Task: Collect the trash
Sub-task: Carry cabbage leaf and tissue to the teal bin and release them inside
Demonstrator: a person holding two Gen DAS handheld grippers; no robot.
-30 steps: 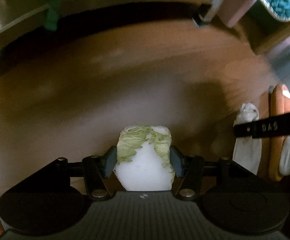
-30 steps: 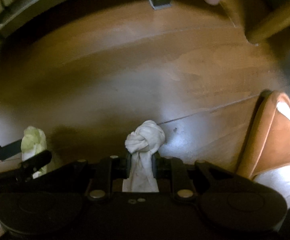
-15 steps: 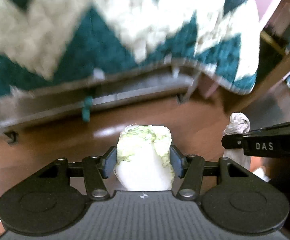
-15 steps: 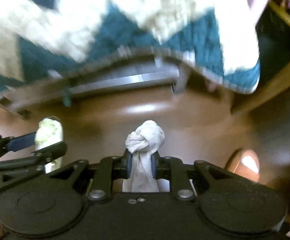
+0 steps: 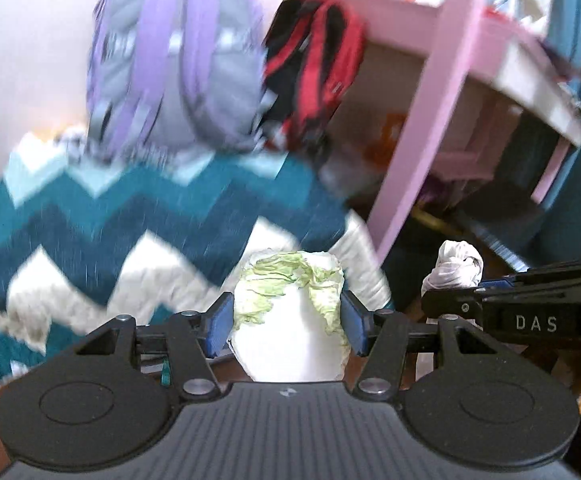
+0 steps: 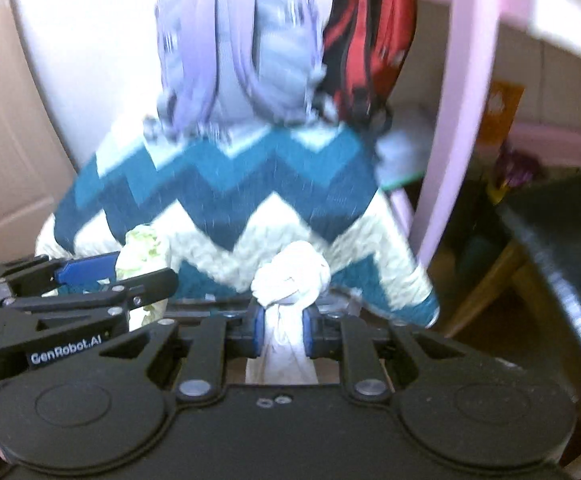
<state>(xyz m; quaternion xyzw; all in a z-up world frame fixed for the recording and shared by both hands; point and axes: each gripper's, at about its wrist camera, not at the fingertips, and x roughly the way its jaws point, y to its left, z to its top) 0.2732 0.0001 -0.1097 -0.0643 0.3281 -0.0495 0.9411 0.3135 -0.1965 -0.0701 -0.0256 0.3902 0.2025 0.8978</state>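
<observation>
Clamping a cabbage piece in the left gripper, knotted white rag in right gripper

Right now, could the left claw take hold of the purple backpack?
Probably not. The left claw is already clamped on the cabbage piece, so nothing else fits between its pads. The purple backpack hangs beyond the zigzag blanket, well ahead of the fingertips.
</observation>
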